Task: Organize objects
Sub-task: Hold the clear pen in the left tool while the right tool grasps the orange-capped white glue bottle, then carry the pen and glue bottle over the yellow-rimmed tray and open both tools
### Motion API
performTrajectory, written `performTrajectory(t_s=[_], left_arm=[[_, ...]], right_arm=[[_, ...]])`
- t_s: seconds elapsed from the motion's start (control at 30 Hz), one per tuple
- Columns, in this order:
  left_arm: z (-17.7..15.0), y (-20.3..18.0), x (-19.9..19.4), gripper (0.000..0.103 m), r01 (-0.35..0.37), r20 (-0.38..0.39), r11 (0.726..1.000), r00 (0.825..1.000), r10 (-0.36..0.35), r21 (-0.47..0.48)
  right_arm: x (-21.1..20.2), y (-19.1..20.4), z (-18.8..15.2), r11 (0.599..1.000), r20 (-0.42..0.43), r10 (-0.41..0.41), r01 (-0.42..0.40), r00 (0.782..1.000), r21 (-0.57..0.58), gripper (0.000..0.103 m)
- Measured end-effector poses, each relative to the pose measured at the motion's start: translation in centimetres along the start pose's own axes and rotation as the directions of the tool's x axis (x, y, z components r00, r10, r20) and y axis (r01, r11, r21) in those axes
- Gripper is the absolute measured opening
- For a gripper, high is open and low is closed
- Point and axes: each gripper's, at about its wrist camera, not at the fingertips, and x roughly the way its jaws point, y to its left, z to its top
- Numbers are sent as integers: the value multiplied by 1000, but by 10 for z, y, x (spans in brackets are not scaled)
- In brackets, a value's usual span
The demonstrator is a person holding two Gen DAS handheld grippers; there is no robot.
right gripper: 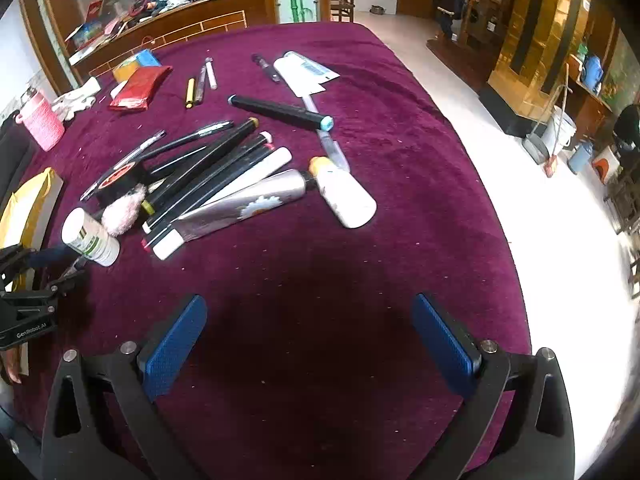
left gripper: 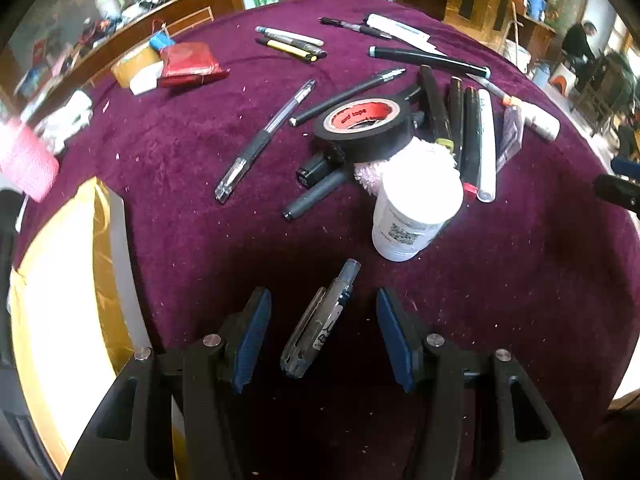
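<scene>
My left gripper (left gripper: 324, 312) is open, its blue pads on either side of a clear-and-black pen (left gripper: 318, 322) lying on the purple cloth, not touching it. Beyond it stand a white jar (left gripper: 414, 216), a black tape roll (left gripper: 362, 128), a pink fluffy thing (left gripper: 404, 152) and several pens and markers (left gripper: 468, 132). My right gripper (right gripper: 310, 340) is open and empty over bare cloth. In its view the pile of markers (right gripper: 212, 176), a silver tube (right gripper: 244, 206), a white bottle (right gripper: 346, 194) and the white jar (right gripper: 90, 238) lie ahead to the left.
A yellow box (left gripper: 60, 280) sits at the table's left edge. A red pouch (left gripper: 188, 66), a pink cup (right gripper: 40, 122) and loose pens (left gripper: 292, 42) lie at the far side. The table edge drops to a white floor on the right (right gripper: 520, 200). The left gripper body shows at the left of the right wrist view (right gripper: 28, 308).
</scene>
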Motion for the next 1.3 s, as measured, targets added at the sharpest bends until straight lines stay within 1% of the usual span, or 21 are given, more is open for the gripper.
performTrajectory(t_s=[0.03, 0.1, 0.13, 0.17, 0.3, 0.47, 0.53, 0.63, 0.7, 0.73, 0.77, 0.8, 0.87, 1.0, 1.13, 1.17, 1.2, 1.23, 1.3], left_arm=[[-1, 3, 0, 45, 14, -3, 1000, 1000, -14, -16], [-3, 4, -4, 32, 13, -6, 999, 1000, -13, -37], [-3, 4, -5, 16, 13, -8, 999, 1000, -13, -42], [-5, 4, -6, 12, 13, -15, 999, 1000, -13, -51], [-7, 1, -13, 12, 19, -8, 997, 1000, -20, -77], [-6, -4, -37, 12, 78, 55, 987, 996, -71, -140], [-6, -7, -49, 12, 99, 86, 983, 993, -86, -154], [-4, -8, -62, 12, 143, 116, 972, 986, -122, -188], [-4, -9, -68, 12, 157, 129, 966, 983, -132, -207], [-5, -9, -71, 12, 160, 134, 964, 982, -134, -213], [-6, -11, -72, 12, 155, 136, 964, 982, -128, -217], [-8, -10, -74, 12, 152, 138, 963, 983, -123, -224], [-11, -7, -77, 12, 158, 144, 957, 982, -125, -244], [-19, 0, -81, 12, 148, 147, 948, 983, -109, -282], [-27, 7, -80, 12, 136, 139, 941, 986, -96, -310], [-29, 8, -80, 12, 135, 138, 939, 986, -95, -315], [-30, 10, -81, 12, 132, 138, 938, 986, -92, -321], [-31, 11, -81, 12, 133, 140, 935, 986, -91, -327], [-34, 14, -84, 12, 134, 147, 931, 985, -89, -339]], right_arm=[[-1, -4, 2, 1000, 1, 2, -2, 1000, 9, 103], [-2, -13, 5, 999, 5, 0, -1, 1000, 33, 103], [-3, -18, 7, 999, 8, -1, 1, 1000, 46, 103], [-3, -21, 9, 999, 9, -1, 0, 1000, 50, 103], [-4, -39, 18, 997, 18, 11, -13, 1000, 76, 103], [1, -54, 32, 997, 5, 37, -37, 999, 73, 103], [5, -55, 42, 998, 0, 42, -42, 999, 51, 103], [12, -48, 55, 999, -2, 40, -40, 999, -10, 103], [20, -39, 63, 998, -10, 27, -28, 1000, -64, 101], [25, -35, 65, 996, -18, 12, -14, 1000, -90, 99], [29, -33, 67, 994, -25, 3, -5, 1000, -105, 92], [35, -31, 69, 992, -39, -5, 0, 999, -125, 88], [49, -27, 72, 988, -75, -13, 1, 997, -155, 70], [66, -25, 75, 984, -114, -22, 2, 993, -180, 56], [77, -21, 77, 983, -141, -17, -9, 990, -182, 54], [80, -20, 77, 984, -150, -15, -12, 988, -180, 48], [83, -19, 77, 985, -160, -7, -22, 987, -174, 39], [84, -19, 78, 986, -167, 5, -32, 986, -162, 34], [82, -19, 78, 989, -163, 13, -36, 987, -141, 32]])
